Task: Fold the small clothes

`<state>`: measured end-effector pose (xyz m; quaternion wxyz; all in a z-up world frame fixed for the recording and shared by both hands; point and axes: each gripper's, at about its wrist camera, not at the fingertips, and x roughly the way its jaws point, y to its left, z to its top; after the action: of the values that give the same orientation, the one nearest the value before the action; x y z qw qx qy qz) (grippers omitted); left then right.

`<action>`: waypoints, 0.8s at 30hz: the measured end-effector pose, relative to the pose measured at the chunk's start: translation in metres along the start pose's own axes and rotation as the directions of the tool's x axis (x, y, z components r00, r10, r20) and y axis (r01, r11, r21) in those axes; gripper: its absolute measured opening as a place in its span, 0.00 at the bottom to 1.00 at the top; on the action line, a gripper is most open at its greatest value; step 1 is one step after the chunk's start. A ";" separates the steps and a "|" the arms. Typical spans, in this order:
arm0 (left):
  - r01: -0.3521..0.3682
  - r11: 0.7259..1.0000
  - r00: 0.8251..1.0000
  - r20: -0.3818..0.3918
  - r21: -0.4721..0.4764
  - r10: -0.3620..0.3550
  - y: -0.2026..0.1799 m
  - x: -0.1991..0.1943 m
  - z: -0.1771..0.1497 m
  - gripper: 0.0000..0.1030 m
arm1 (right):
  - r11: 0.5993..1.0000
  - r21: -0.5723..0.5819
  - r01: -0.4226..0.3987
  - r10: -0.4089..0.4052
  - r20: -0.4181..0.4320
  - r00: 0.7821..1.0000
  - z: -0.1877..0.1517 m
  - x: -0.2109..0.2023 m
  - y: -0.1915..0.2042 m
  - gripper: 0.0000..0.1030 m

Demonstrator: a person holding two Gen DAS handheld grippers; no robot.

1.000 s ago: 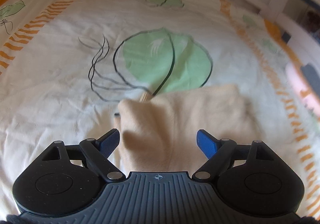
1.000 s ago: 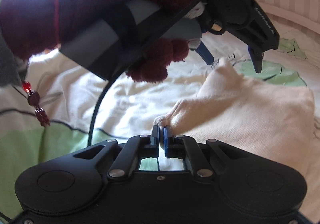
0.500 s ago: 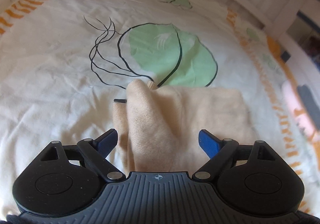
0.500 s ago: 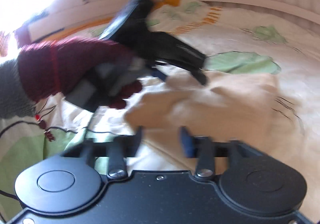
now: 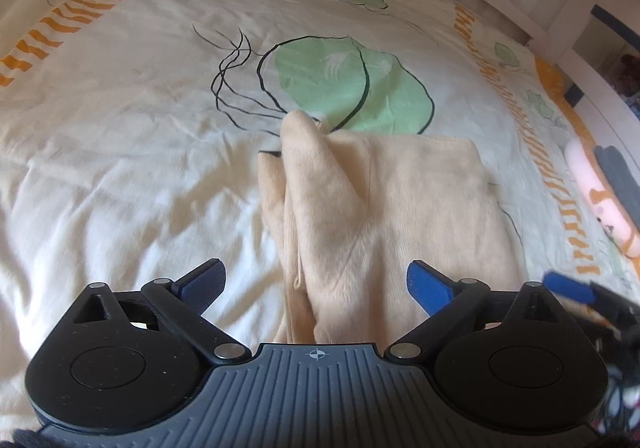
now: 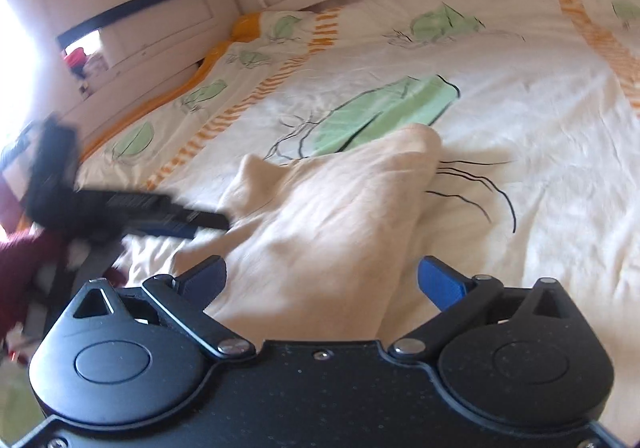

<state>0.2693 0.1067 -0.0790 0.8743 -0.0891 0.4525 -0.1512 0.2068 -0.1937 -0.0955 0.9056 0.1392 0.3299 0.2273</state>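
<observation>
**A:** Where is the cream garment (image 5: pixel 384 199) lying relative to the two tools?

**B:** It is lying partly folded on the bedspread (image 5: pixel 120 127), straight ahead of both. The left gripper (image 5: pixel 316 282) is hanging over its near end, jaws spread wide after just opening further, nothing pressed between the pads (the cloth is passing under the gap, not being gripped).

**A:** And the right gripper (image 6: pixel 322 280)?

**B:** Its jaws have just been opening too and are standing wide apart, with cloth showing between and below them but no pad pressing on it.

**A:** Which way is the long axis running?

**B:** In the left wrist view it is running away from the jaws, toward the green leaf print (image 5: pixel 352 83), with one raised peak at the far left corner.

**A:** So which hand is nearer that peak?

**B:** I am judging the left, since the peak is sitting on its own side; the right is looking across the garment from the opposite edge.
</observation>
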 end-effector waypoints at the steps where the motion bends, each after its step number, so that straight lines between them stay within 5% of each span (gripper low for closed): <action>1: 0.002 1.000 1.000 -0.009 0.000 -0.002 0.000 0.000 -0.002 0.96 | 1.000 0.023 -0.006 0.006 0.000 1.000 0.003 0.002 -0.006 1.00; 12: 0.040 0.999 0.995 -0.090 0.011 -0.039 -0.005 0.043 -0.011 1.00 | 0.961 0.245 -0.125 0.131 -0.008 0.991 0.014 0.045 -0.057 1.00; 24: 0.107 0.994 0.992 -0.064 -0.014 -0.108 -0.008 0.061 0.004 0.98 | 0.939 0.246 -0.241 0.253 -0.017 0.967 0.026 0.099 -0.059 1.00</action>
<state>0.3044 0.0784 -0.1212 0.8494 -0.1128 0.4759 -0.1984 0.3101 -0.1974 -0.1529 0.8379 0.2835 0.3568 0.3005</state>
